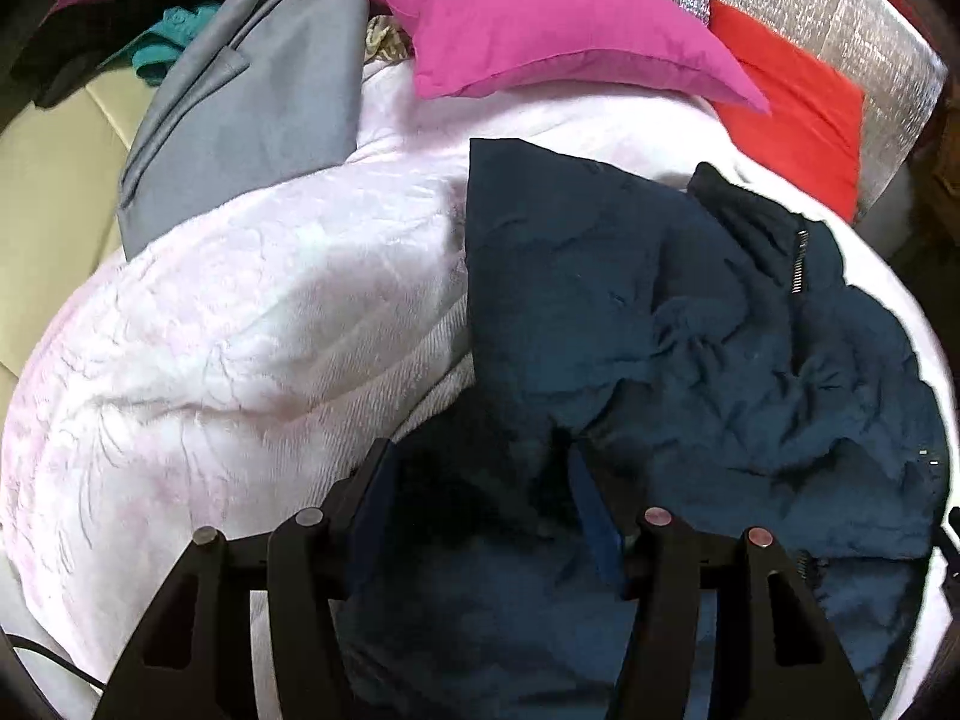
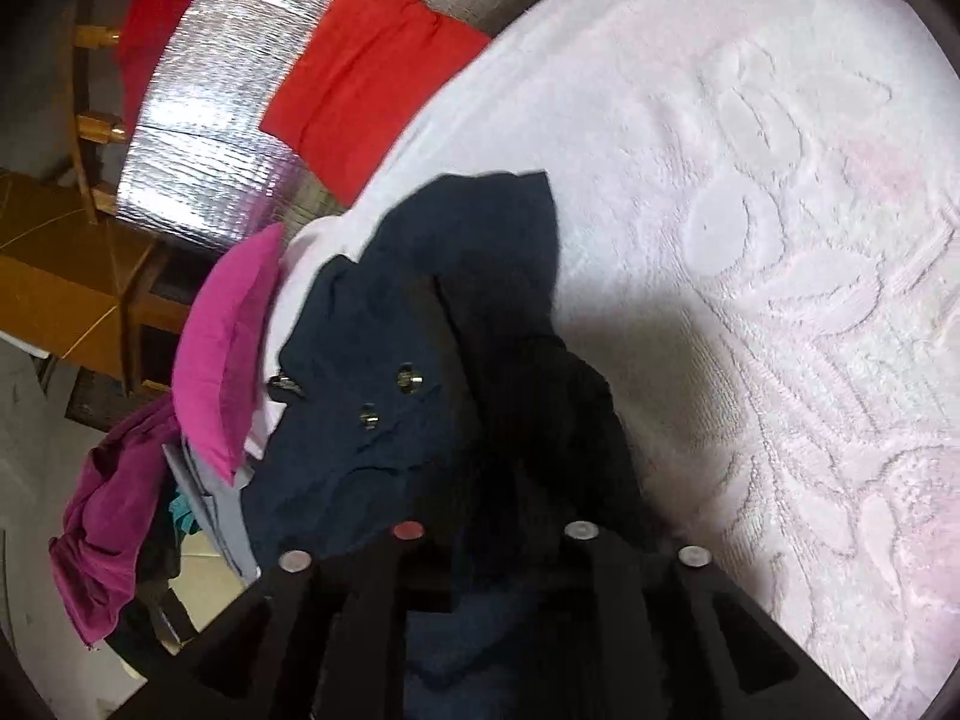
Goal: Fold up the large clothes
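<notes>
A dark navy jacket with a zip and metal snaps lies crumpled on a white-pink embossed bedspread. My left gripper has navy cloth bunched between its fingers, which stand apart around the fold. In the right wrist view the same jacket hangs lifted in front of the camera, and my right gripper is shut on a dark fold of it. The bedspread fills the right side of that view.
A magenta pillow and a red pillow lie at the bed's head against a silver quilted headboard. A folded grey garment and teal cloth sit at far left. A purple garment and wooden furniture are beside the bed.
</notes>
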The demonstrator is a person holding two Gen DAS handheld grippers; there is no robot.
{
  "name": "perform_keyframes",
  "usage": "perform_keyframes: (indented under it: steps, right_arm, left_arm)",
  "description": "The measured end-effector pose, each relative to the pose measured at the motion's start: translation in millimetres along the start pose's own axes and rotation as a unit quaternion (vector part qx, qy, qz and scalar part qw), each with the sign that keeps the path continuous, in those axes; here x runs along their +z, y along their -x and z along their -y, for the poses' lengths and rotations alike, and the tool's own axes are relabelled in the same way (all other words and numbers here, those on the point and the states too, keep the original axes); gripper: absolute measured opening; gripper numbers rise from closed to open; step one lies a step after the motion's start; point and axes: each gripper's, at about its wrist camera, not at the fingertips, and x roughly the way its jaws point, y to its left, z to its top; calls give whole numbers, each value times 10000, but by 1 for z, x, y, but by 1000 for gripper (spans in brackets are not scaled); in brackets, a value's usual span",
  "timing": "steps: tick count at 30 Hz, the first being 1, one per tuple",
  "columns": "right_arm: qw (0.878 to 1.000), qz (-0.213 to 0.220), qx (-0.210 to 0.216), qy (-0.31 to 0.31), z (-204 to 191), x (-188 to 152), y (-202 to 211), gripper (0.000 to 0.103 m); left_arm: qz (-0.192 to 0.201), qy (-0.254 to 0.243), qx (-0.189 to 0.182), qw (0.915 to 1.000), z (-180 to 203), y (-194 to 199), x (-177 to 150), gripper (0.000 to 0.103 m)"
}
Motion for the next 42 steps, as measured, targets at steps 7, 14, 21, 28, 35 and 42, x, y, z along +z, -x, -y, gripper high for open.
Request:
perform_keyframes:
  steps: [7, 14, 21, 28, 35, 42]
  right_arm:
    - [9993, 67, 54, 373, -3, -10, 39, 72]
    - [9973, -101, -2, 733, 8, -29, 68, 71]
    - [9964, -282, 82, 798, 23, -56, 85, 72]
    - [9923, -348, 108, 1184, 22, -103, 109, 71]
    - [9897, -270, 293, 1372, 28, -141, 135, 72]
    - [9866, -319, 375, 1554, 27, -172, 149, 72]
  left_arm:
    - [86, -163, 41, 9998, -17, 38, -17, 60]
    - [323, -573, 290, 9974, -44, 70, -43, 65]
    - [242, -381, 428, 9981, -80, 90, -83, 65]
    - [578, -638, 512, 9950, -82, 126, -141, 65]
    - [1339, -1349, 998, 9767, -64, 167, -190, 66]
    - [1507, -1667, 1138, 9678, -52, 188, -217, 67]
